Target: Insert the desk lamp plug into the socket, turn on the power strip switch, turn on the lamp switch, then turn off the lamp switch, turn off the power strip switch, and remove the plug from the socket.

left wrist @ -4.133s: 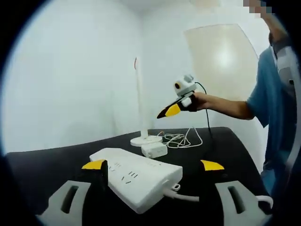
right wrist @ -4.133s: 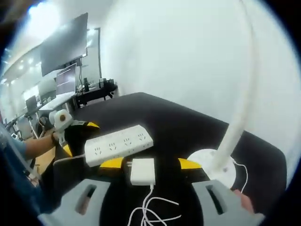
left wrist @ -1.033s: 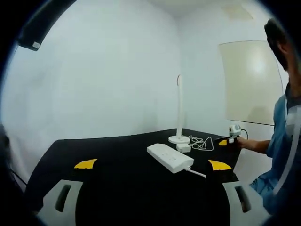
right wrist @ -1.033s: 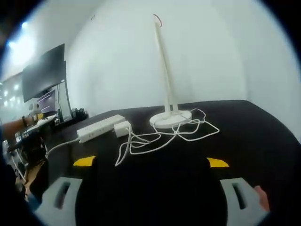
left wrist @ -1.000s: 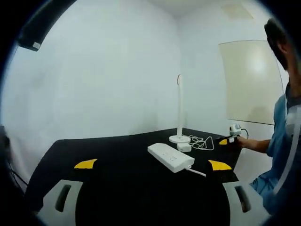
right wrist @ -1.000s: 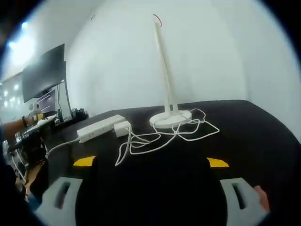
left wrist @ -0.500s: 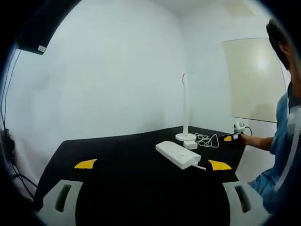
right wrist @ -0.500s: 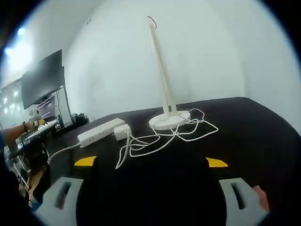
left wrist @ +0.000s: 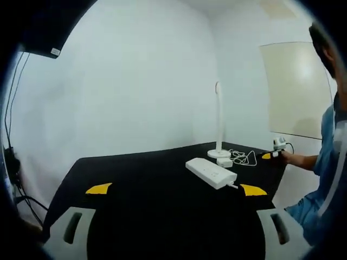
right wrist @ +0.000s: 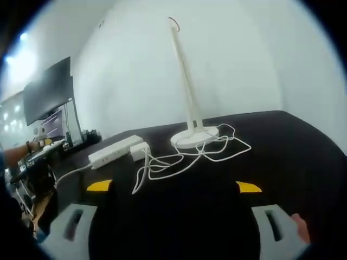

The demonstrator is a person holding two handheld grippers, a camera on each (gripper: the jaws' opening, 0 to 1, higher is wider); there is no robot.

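- While the left gripper [left wrist: 174,189] is hanging over the near part of the black table [left wrist: 141,179], its yellow-tipped jaws are standing wide apart and gripping nothing.
- The white power strip [left wrist: 211,173] is lying well ahead of it, toward the far right of the table, with the desk lamp [left wrist: 219,122] rising upright just behind.
- The right gripper [right wrist: 173,187] is likewise gaping wide with nothing between its jaws.
- Ahead of it the lamp's plug [right wrist: 139,151] is resting on the table just beside the strip's end, whether touching I cannot tell, while the white cord [right wrist: 187,156] is trailing in loose loops from the lamp base [right wrist: 194,137].
- A person in a blue sleeve [left wrist: 328,157] is standing at the table's right edge.
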